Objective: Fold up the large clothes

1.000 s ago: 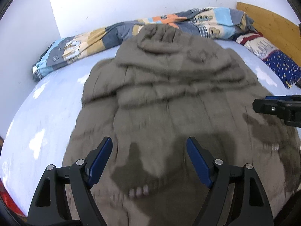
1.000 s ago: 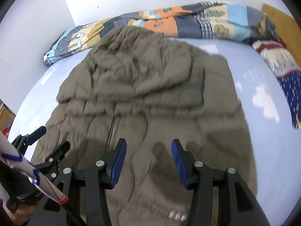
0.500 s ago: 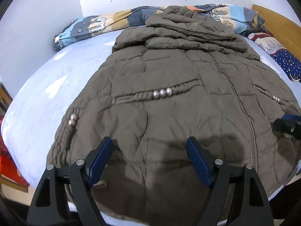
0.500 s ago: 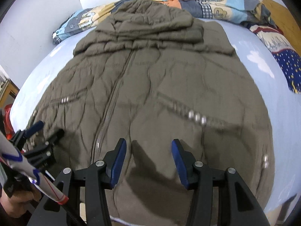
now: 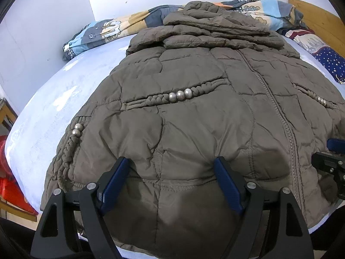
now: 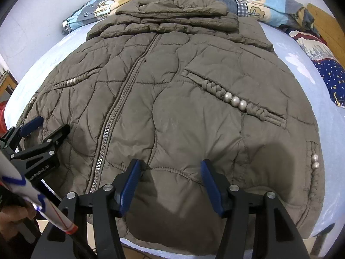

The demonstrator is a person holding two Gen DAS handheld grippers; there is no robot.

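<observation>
I am looking at a bed with a pale blue sheet (image 5: pixel 54 99), and the large olive-brown quilted puffer jacket (image 5: pixel 194 116) is lying spread front-up across it, zipper closed, its hem reaching the bed's near edge. Beyond the jacket's folded hood, a patchwork cartoon-print blanket (image 6: pixel 265 6) is bunching along the white wall. On the jacket's front, braided pocket trims with silver beads (image 6: pixel 235 101) are slanting either side of the zipper (image 6: pixel 120 99). I am holding the left gripper (image 5: pixel 171 164) over the jacket's hem, its blue-padded jaws standing wide apart with nothing clamped. The right gripper (image 6: pixel 170 166) is hovering over the hem on the other side of the zipper; its jaws have just been opening, only flat fabric lying under the gap.
</observation>
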